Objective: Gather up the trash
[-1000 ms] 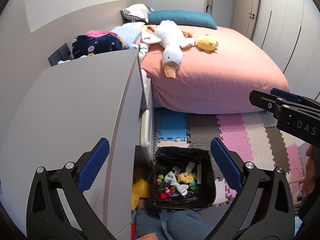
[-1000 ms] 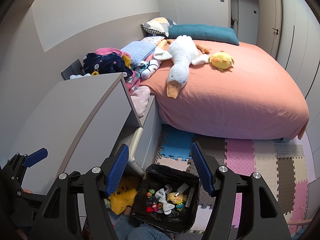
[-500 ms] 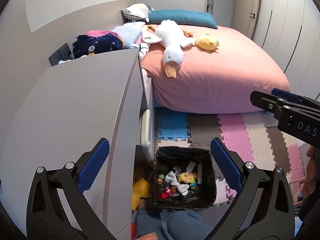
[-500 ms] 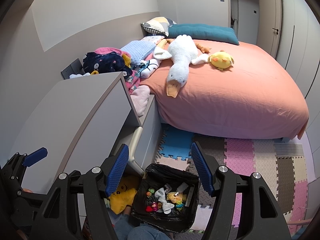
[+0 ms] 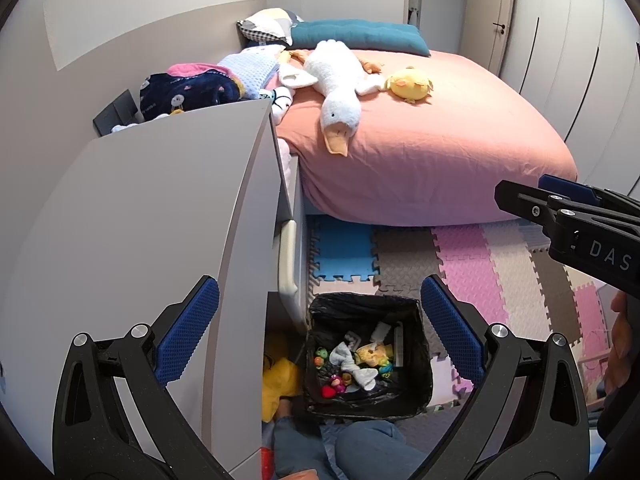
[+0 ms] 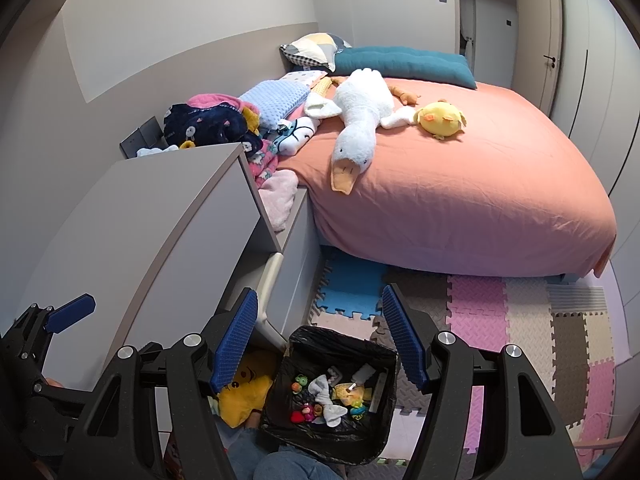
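Observation:
A bin lined with a black bag [image 5: 416, 396] [image 6: 304, 428] stands on the floor mats below both grippers. It holds crumpled white paper [image 5: 352, 364] [image 6: 324, 396] and several small colourful bits. My left gripper [image 5: 320, 320] is open and empty, held high above the bin beside a grey cabinet. My right gripper [image 6: 320, 336] is open and empty, also above the bin. The right gripper also shows at the right edge of the left wrist view [image 5: 560, 216].
A grey cabinet [image 5: 160, 220] [image 6: 160, 220] stands left with an open drawer [image 6: 268, 284]. A pink bed [image 6: 460, 184] holds a white goose plush [image 6: 360, 120] and a yellow plush [image 6: 440, 118]. Clothes [image 6: 216, 120] pile behind the cabinet. Coloured foam mats [image 6: 500, 312] cover the floor. A yellow plush [image 6: 244, 396] lies beside the bin.

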A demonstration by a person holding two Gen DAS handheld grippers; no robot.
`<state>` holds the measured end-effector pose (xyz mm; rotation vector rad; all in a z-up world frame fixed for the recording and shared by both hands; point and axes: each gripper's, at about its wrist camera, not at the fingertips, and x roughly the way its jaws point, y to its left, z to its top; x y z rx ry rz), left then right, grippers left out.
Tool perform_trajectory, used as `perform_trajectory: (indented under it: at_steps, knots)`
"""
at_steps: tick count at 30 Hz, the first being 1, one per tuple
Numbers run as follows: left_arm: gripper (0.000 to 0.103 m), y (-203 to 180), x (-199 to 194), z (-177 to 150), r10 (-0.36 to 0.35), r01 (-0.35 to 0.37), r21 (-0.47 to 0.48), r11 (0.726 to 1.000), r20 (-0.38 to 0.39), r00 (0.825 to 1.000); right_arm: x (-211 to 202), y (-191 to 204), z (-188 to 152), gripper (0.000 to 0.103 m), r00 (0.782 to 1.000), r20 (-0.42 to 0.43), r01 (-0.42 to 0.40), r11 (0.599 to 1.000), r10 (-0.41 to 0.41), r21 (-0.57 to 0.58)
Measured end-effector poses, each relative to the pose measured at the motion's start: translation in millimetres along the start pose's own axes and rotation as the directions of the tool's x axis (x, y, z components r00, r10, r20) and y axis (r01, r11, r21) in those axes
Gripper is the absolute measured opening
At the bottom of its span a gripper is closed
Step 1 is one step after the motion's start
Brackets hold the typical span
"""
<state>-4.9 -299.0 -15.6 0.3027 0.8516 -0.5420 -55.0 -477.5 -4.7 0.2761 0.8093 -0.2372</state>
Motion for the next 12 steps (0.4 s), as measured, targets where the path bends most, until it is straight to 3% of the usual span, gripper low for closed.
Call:
perform_trajectory:
  at_steps: [12]
  knots:
    - [0.097, 5.0, 5.7, 0.8, -0.017, 0.016, -0.033, 0.999, -0.023, 1.000, -0.6, -4.7, -1.7, 0.066, 1.000, -0.002, 0.000, 1.000, 0.000, 0.002]
